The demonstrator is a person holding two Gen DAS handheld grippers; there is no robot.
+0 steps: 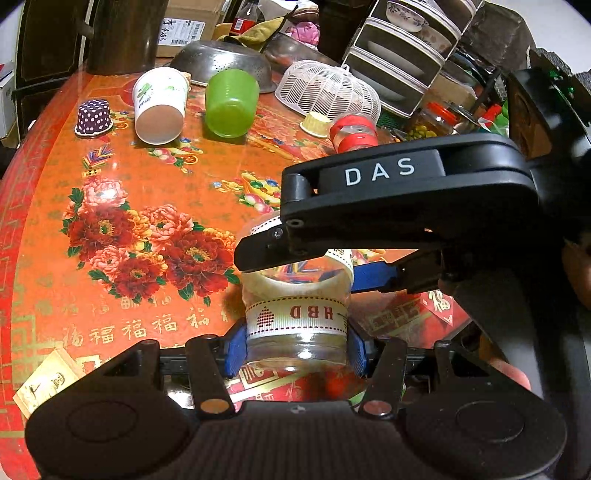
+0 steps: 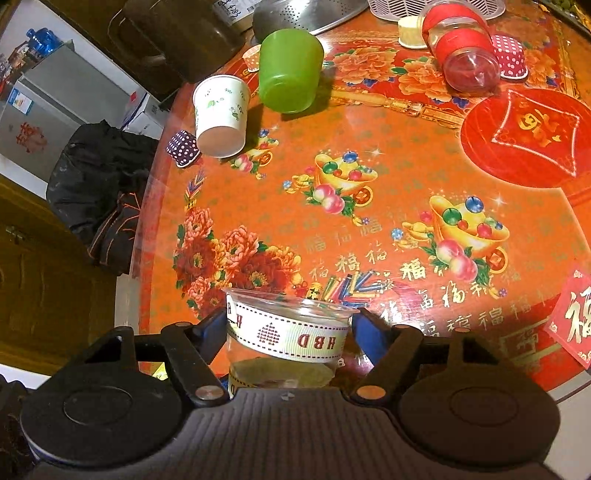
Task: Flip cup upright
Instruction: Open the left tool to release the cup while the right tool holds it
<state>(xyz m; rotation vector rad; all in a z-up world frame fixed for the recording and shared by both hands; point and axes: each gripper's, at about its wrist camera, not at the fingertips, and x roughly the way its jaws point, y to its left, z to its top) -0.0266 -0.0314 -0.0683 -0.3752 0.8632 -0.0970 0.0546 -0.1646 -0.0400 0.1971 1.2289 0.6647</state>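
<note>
Round bench (image 2: 388,177) with a glossy orange-red cloth printed with peonies, gold ingots and 福 characters; overhead light glares off it. Off its edge in the right wrist view: dark wooden chair (image 2: 177,33) pushed up to the far rim, black bag (image 2: 99,177) on the floor, grey fridge (image 2: 48,107) against a white wall, brown wooden cabinet (image 2: 40,288) nearer. Left wrist view shows a tiered dish rack (image 1: 406,55) with bowls at the far right and dark wood panelling (image 1: 48,40) far left.
</note>
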